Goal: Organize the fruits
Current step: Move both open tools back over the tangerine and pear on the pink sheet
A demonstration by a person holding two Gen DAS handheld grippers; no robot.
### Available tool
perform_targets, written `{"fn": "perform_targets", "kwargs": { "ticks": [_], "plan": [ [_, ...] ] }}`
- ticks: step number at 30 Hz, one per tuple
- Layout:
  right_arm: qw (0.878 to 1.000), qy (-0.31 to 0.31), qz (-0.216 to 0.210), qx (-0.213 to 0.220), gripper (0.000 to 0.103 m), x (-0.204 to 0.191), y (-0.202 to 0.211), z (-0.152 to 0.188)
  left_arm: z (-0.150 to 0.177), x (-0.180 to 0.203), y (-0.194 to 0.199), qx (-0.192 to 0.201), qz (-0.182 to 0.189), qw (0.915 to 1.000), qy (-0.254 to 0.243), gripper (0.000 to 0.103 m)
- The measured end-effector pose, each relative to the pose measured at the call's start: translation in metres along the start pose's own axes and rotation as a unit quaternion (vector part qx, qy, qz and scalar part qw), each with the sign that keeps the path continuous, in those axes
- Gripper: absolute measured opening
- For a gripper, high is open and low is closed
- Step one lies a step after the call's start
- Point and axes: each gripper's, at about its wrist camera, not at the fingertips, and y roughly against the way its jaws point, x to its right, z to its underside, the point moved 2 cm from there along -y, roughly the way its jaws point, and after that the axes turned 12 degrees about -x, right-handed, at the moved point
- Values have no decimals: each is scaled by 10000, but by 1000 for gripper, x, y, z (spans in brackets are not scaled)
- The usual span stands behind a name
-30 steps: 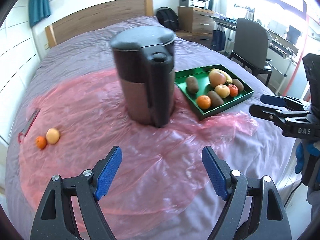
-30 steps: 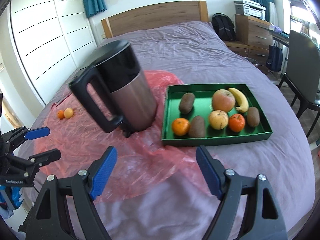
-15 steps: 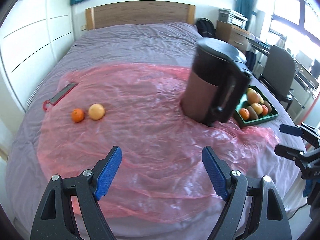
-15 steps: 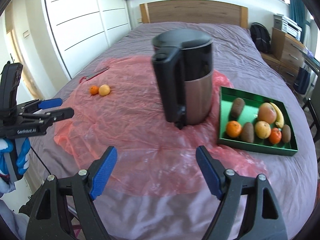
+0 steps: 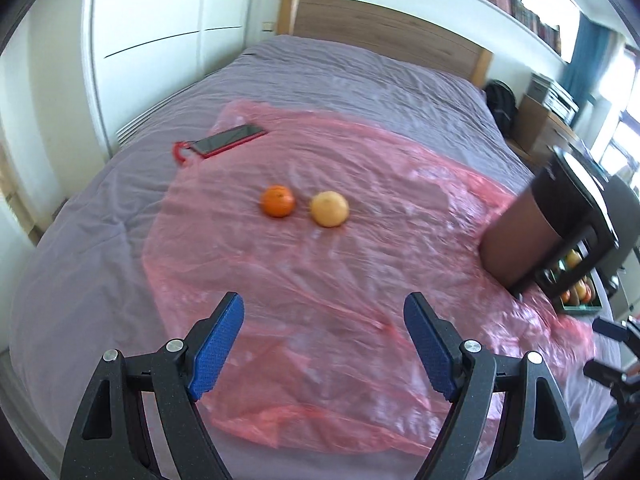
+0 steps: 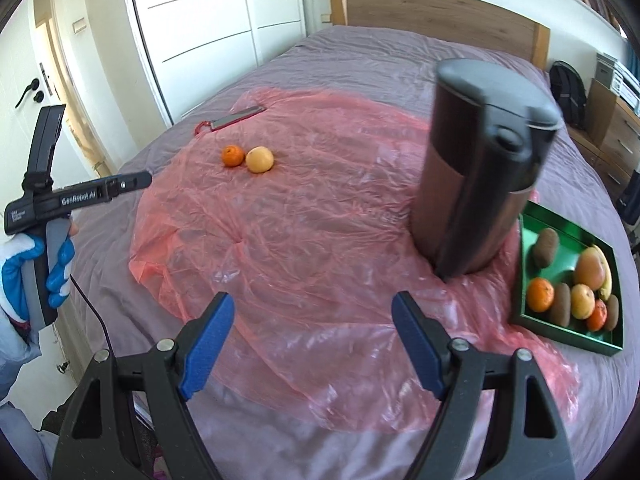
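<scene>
A small orange tangerine (image 5: 277, 201) and a pale yellow round fruit (image 5: 329, 209) lie side by side on a pink plastic sheet (image 5: 360, 280) spread over the bed. My left gripper (image 5: 322, 334) hangs open above the sheet, a good way short of them, with nothing between its blue pads. My right gripper (image 6: 312, 334) is open and empty too, over the sheet's near edge. The two fruits (image 6: 248, 157) sit far ahead to its left. A green tray (image 6: 532, 224) at the right holds several fruits: kiwis, oranges, apples and a banana.
A tall black and steel kettle (image 6: 476, 168) stands on the sheet between the loose fruits and the tray (image 5: 576, 308). A phone in a red case (image 5: 224, 142) lies at the sheet's far left corner. A gloved hand (image 6: 32, 264) holds the left gripper.
Both views have swung left. The two loose fruits have come to the centre of the left wrist view, while the kettle and tray slid to the right. Both grippers stayed open.
</scene>
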Motion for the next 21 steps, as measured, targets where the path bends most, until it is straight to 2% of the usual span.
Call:
{"fn": "perform_targets", "kwargs": {
  "ticks": [4, 9, 15, 21],
  "plan": [
    [9998, 140, -71, -135, 102, -20, -20, -16, -11, -39, -12, 51, -59, 9994, 351, 78],
    [9990, 319, -135, -282, 102, -42, -48, -41, -23, -66, -31, 2, -177, 9988, 465, 78],
    [9983, 414, -221, -346, 102, -59, -83, -74, -42, -83, -59, -82, -328, 9988, 368, 78],
    [9972, 515, -339, -424, 102, -73, -129, -112, -66, -81, -96, -210, -390, 9990, 98, 78]
  ]
}}
